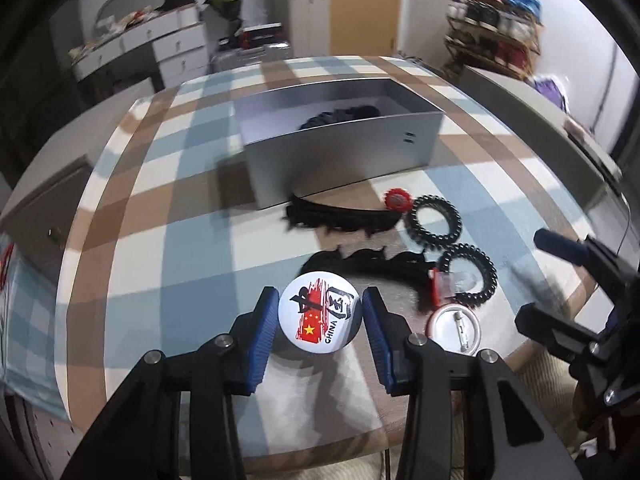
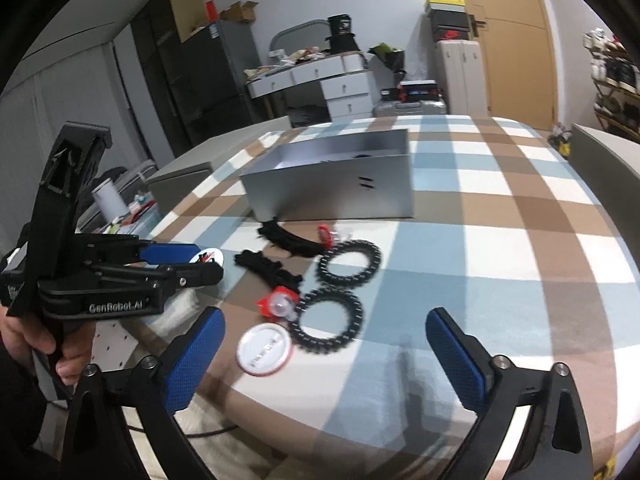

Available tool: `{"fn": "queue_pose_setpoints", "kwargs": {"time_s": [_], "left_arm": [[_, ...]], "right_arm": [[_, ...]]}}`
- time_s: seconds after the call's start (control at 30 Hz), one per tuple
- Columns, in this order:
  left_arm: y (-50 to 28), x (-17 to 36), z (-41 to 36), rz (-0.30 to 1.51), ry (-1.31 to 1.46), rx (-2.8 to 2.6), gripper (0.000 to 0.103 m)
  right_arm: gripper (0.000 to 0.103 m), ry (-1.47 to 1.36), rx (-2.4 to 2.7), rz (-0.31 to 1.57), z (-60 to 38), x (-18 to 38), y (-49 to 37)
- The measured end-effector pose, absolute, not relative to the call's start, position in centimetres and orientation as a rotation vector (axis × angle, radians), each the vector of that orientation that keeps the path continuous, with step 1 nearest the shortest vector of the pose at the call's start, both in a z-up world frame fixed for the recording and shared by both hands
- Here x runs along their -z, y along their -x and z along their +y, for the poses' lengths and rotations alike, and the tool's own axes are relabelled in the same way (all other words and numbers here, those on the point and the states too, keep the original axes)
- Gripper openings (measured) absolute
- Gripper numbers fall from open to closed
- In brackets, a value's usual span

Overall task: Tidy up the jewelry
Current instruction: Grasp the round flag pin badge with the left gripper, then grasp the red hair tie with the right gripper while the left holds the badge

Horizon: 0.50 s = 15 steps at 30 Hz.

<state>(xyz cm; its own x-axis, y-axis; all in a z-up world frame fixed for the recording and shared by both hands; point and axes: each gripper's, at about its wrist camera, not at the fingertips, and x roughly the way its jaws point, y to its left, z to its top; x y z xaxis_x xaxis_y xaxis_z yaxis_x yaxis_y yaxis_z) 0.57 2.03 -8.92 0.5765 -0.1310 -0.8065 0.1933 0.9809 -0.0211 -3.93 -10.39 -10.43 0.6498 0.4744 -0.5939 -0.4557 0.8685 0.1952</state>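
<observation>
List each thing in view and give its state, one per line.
left gripper: shut on China badge
China badge: held, face up
right gripper: open, holding nothing
second badge: on the cloth, pin side up
grey box: open, something dark inside
coil hair ties: two, lying flat
black hair combs: two, lying on the cloth

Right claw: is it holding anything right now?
No. The right claw stands wide open above the tablecloth, with the face-down badge lying loose between its fingers.
</observation>
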Motion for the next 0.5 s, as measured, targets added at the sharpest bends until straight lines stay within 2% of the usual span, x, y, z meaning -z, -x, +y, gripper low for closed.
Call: {"fn": "queue_pose_setpoints", "kwargs": {"time_s": [0.1,0.17,0.3,0.5], "left_arm": [[-0.4,9.0,2.6,0.937,-0.055,0.182,0.037],[-0.2,9.1,2.8,0.94,-0.052,0.182,0.037],[0.1,8.9,3.6,0.937,-0.039,0.184,0.037],[0.3,9.0,4.5,0.941,-0.02,0.175,0.037]], "right_arm": [[0.09,0.0,-0.563,0.692,-9.3,10.5,3.5],[0.08,0.013,-0.58,0.703,-8.7,10.6,3.2],[0.073,0.025,-0.615,0.731,-7.7,11.0,2.7],[0.053,0.077,-0.636,0.741,-6.4,11.2,2.6]]}}
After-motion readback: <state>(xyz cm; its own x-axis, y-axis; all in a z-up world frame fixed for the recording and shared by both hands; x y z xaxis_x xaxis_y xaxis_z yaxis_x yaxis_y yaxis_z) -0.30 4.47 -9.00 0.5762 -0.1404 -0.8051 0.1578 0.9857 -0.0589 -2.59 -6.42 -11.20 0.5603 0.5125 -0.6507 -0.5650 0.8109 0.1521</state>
